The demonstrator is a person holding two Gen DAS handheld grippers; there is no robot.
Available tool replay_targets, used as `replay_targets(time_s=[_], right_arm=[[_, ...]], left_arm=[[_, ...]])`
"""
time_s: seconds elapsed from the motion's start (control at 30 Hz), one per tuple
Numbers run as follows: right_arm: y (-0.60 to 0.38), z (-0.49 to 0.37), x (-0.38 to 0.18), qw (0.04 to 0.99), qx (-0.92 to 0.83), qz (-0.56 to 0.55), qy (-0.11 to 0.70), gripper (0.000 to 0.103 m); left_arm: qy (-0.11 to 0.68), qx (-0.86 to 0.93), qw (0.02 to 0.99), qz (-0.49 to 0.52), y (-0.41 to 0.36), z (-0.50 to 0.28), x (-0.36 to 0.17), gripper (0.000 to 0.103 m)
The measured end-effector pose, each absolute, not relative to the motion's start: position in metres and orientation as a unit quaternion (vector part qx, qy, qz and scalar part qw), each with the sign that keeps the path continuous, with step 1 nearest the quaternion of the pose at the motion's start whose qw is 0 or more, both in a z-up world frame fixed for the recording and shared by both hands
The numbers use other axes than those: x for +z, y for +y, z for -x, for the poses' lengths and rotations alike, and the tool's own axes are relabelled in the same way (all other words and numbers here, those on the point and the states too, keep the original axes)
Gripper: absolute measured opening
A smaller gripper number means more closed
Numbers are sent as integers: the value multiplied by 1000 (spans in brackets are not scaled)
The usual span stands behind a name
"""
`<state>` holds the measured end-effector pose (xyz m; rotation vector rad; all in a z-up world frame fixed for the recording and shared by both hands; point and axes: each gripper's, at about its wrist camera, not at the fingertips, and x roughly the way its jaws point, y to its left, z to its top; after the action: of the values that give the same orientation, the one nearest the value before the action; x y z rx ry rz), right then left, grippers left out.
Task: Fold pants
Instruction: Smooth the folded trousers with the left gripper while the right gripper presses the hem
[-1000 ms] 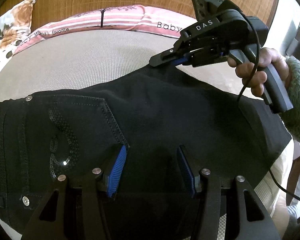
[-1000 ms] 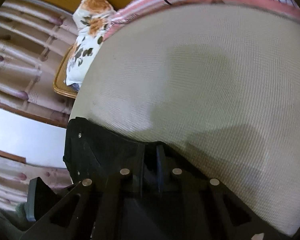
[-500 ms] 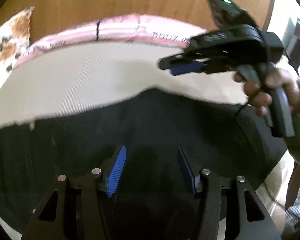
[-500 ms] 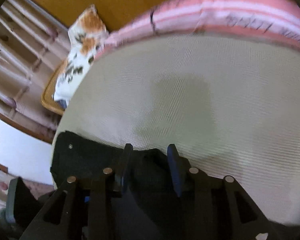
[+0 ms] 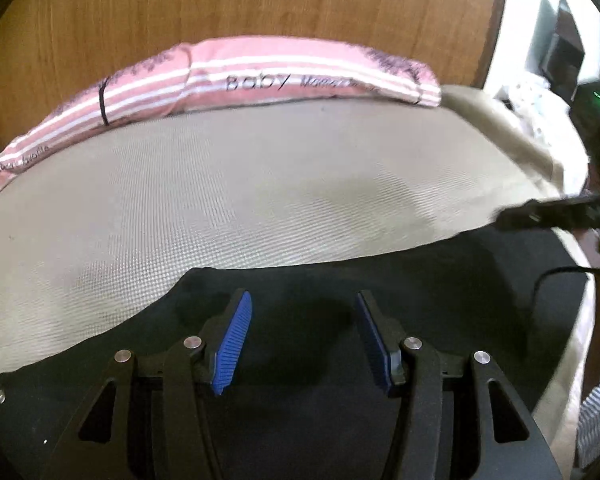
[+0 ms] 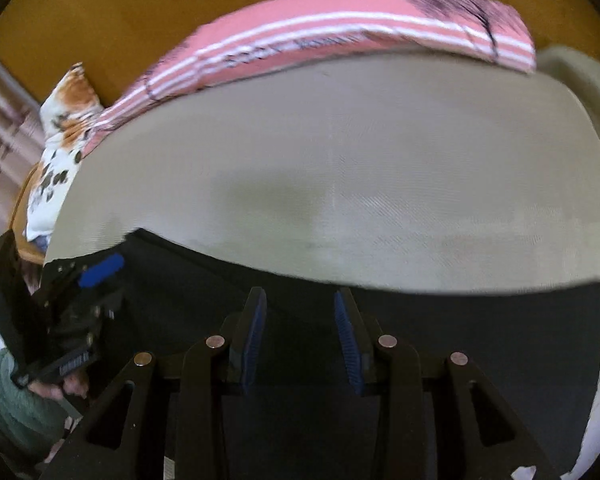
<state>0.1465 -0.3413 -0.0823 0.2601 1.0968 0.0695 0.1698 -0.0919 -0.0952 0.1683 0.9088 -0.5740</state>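
The black pants [image 5: 420, 300] lie flat on the beige bed surface [image 5: 240, 192], filling the near part of both views; in the right wrist view they [image 6: 480, 332] reach from left to right edge. My left gripper [image 5: 304, 304] is open and empty, hovering over the pants near their far edge. My right gripper [image 6: 300, 300] is open and empty over the pants too. The right gripper's tip [image 5: 548, 212] shows at the right edge of the left wrist view, and the left gripper [image 6: 96, 272] at the left of the right wrist view.
A pink striped blanket [image 5: 260, 76] lies rolled along the far edge of the bed against a wooden headboard [image 5: 260, 4]. A floral pillow [image 6: 64, 132] sits at the far left. The bed edge drops off on the right [image 5: 540, 152].
My right gripper has opened, let go of the pants' edge and pulled back to the right. Both grippers have tilted up and drawn back toward the near side of the pants.
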Motion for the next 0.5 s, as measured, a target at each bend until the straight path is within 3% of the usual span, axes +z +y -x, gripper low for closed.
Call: replay_targets(time_s=[0.2, 0.5], right_arm=[[-346, -153, -116, 848, -8, -107, 519, 33], [-338, -160, -117, 876, -33, -82, 475, 36]], left_arm=[[449, -255, 854, -69, -84, -186, -115, 55], [442, -240, 860, -92, -94, -188, -121, 55]])
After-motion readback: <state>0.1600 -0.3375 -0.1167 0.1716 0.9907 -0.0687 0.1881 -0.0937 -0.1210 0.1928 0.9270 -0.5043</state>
